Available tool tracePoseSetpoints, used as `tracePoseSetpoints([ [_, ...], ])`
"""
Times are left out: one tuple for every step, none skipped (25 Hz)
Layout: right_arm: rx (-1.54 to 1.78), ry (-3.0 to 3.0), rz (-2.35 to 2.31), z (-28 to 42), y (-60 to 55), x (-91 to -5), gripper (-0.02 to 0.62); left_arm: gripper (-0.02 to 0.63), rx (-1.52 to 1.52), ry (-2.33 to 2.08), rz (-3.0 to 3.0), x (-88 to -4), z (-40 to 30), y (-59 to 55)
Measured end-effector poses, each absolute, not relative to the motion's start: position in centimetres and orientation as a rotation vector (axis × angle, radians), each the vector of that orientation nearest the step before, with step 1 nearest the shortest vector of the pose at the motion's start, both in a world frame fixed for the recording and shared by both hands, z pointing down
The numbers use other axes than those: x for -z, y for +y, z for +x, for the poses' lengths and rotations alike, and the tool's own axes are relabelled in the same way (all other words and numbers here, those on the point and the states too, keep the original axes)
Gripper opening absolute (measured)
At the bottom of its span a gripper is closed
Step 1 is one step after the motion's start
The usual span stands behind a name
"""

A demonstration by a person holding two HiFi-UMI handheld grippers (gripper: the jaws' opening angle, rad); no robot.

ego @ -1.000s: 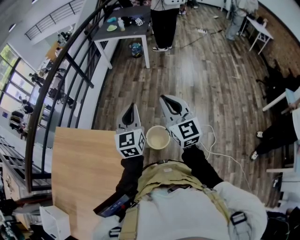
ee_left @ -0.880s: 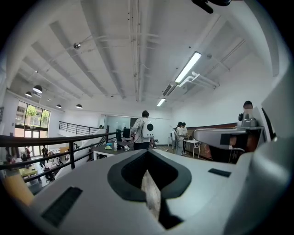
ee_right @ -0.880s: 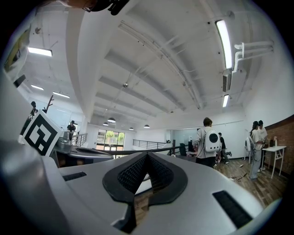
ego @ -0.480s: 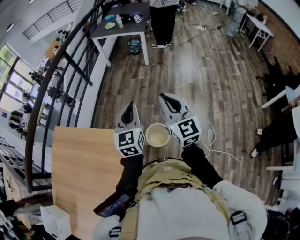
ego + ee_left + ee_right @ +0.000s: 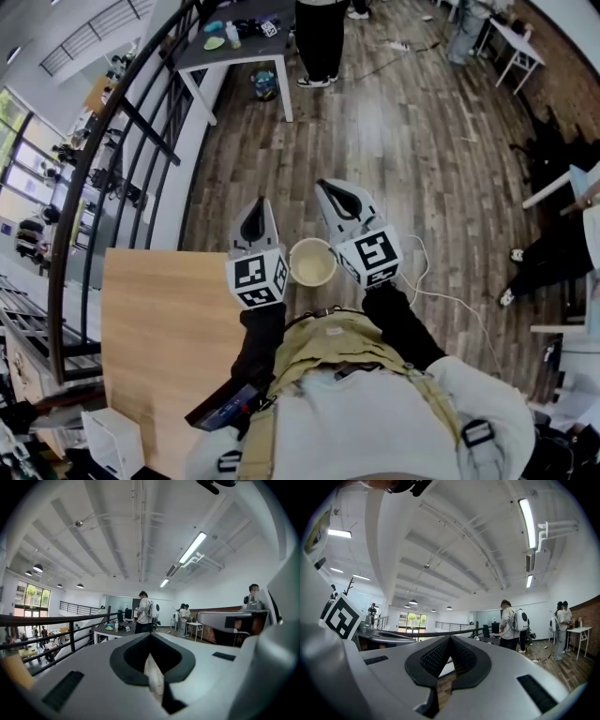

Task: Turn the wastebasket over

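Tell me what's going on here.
A person stands on a wood plank floor with a tool in each hand. The left tool and the right tool both point out level, shut and empty. From the head view, a small cream wastebasket shows between them with its mouth up. Neither tool grips it, so it has not been turned over yet.

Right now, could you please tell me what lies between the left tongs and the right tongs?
The head view shows the wastebasket, its open mouth upward, between the left tongs and the right tongs. Neither gripper view shows it.
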State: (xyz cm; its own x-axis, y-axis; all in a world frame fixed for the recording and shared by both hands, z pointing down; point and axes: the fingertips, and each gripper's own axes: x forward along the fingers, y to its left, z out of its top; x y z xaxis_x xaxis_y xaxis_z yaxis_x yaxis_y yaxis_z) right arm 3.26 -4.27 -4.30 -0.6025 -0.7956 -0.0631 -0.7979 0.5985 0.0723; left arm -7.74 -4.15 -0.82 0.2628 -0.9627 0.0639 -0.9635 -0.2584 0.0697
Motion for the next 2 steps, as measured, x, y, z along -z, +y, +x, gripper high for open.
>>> tracePoseSetpoints([
  [-0.15, 2.786, -1.385, 3.31, -4.34, 4.32, 0.02, 0.002, -0.013, -1.852, 2.42, 0.8, -7.67, -4.22],
  [-0.154, 2.785, -1.381, 3.35, -4.4, 4.35, 0.02, 0.002, -0.013, -1.853, 2.419, 0.77, -7.6, -4.3],
])
